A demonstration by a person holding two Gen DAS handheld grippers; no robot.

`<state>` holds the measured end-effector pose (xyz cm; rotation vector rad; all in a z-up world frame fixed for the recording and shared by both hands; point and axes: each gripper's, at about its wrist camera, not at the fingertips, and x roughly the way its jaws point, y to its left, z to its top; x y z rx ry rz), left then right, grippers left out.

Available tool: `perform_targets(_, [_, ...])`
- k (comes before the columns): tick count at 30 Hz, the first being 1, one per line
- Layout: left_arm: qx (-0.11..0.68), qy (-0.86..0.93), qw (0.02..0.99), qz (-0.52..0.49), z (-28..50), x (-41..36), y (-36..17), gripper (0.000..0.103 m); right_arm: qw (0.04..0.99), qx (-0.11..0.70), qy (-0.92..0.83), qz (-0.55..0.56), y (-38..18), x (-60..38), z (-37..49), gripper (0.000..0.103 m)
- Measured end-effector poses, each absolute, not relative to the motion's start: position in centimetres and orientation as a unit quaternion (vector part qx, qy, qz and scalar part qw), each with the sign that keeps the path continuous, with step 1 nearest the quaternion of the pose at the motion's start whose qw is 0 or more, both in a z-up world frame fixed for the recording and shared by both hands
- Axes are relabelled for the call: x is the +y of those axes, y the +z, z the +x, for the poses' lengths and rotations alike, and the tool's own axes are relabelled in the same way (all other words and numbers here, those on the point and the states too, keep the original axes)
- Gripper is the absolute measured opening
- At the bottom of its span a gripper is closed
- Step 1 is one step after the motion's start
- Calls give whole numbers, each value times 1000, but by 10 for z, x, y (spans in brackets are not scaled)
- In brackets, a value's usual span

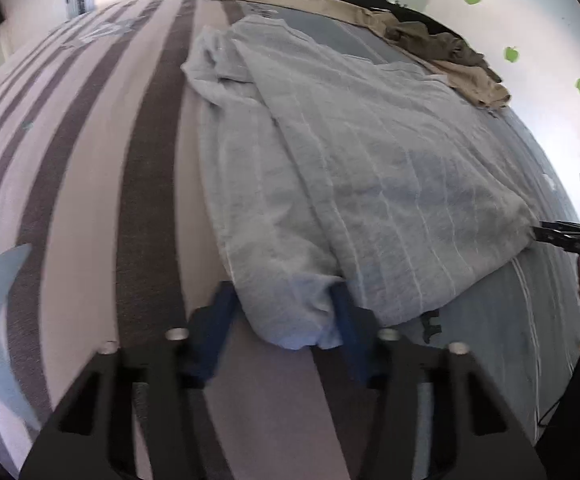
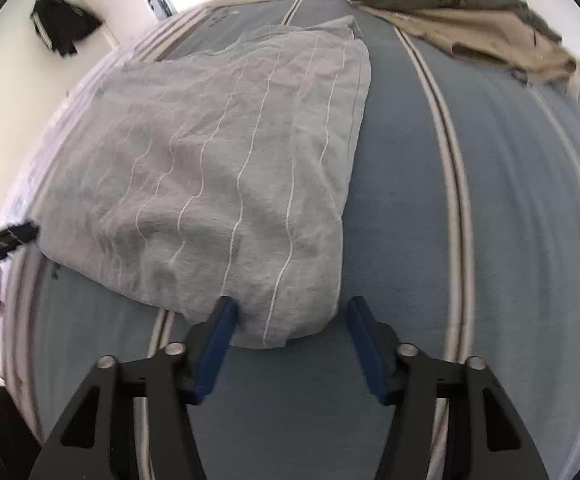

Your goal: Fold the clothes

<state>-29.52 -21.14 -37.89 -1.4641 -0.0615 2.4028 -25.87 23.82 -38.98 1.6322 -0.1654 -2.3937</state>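
A light grey garment with thin white stripes (image 1: 349, 160) lies partly folded on the striped bed cover (image 1: 90, 200). My left gripper (image 1: 284, 304) straddles the garment's near left corner. Its right blue pad touches the cloth, and its left pad stands just beside the cloth's edge. In the right wrist view my right gripper (image 2: 291, 308) straddles the garment's (image 2: 218, 152) near right corner. There the left pad rests against the cloth and the right pad is apart from it. Each gripper also shows at the edge of the other's view: the right gripper (image 1: 557, 236) and the left gripper (image 2: 14, 234).
A heap of beige, olive and black clothes (image 2: 469, 12) lies at the bed's far right. A dark garment (image 2: 62, 28) hangs by a door on the left wall. The blue, striped bed cover (image 2: 509, 220) stretches to the right of the garment. Green stickers (image 1: 511, 54) dot the wall.
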Motion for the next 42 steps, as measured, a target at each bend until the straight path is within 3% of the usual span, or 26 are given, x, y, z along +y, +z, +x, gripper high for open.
perform_targets(1, [-31, 841, 168, -513, -295, -214, -376, 11, 125, -64, -817, 559, -390, 239, -258, 17])
perform_targets(4, [-48, 838, 170, -516, -291, -226, -369, 7, 142, -61, -814, 561, -388, 238, -259, 9])
perform_targets(11, [-48, 837, 150, -525, -285, -251, -366, 7, 148, -40, -819, 553, -363, 244, -253, 9])
perform_targets(17, [-60, 833, 138, -533, -287, -265, -366, 4, 143, -37, -811, 566, -375, 250, -255, 8])
perform_targets(21, [-49, 841, 135, -522, -281, -258, -352, 5, 140, -40, -808, 571, -376, 249, -251, 15])
perform_targets(23, [-40, 849, 127, -512, -275, -254, -344, 13, 135, -35, -805, 576, -379, 249, -248, 24])
perform_targets(24, [-36, 853, 123, -506, -273, -252, -341, 22, 131, -35, -804, 578, -381, 251, -246, 30])
perform_targets(26, [-32, 860, 122, -494, -267, -249, -334, 28, 126, -40, -803, 581, -383, 255, -242, 33])
perform_targets(27, [-39, 860, 129, -492, -266, -247, -334, 37, 128, -48, -804, 579, -384, 257, -240, 33])
perform_targets(28, [-48, 858, 138, -492, -266, -245, -335, 54, 130, -54, -804, 577, -384, 259, -239, 33])
perform_targets(30, [-69, 856, 160, -486, -265, -237, -340, 70, 135, -61, -807, 572, -383, 262, -235, 33])
perform_targets(33, [-69, 860, 171, -475, -268, -220, -345, 70, 137, -65, -807, 570, -383, 261, -233, 33])
perform_targets(35, [-45, 864, 169, -473, -275, -206, -351, 66, 138, -63, -808, 569, -385, 259, -233, 33])
perform_targets(38, [-18, 858, 177, -482, -285, -189, -362, 38, 142, -62, -809, 568, -389, 255, -239, 33])
perform_targets(39, [-4, 855, 174, -489, -287, -185, -366, 18, 142, -62, -809, 568, -390, 254, -240, 33])
perform_targets(40, [1, 854, 174, -490, -287, -184, -367, 10, 143, -61, -809, 567, -390, 254, -241, 33])
perform_targets(42, [3, 856, 178, -486, -286, -185, -367, 4, 142, -60, -808, 568, -391, 254, -244, 33])
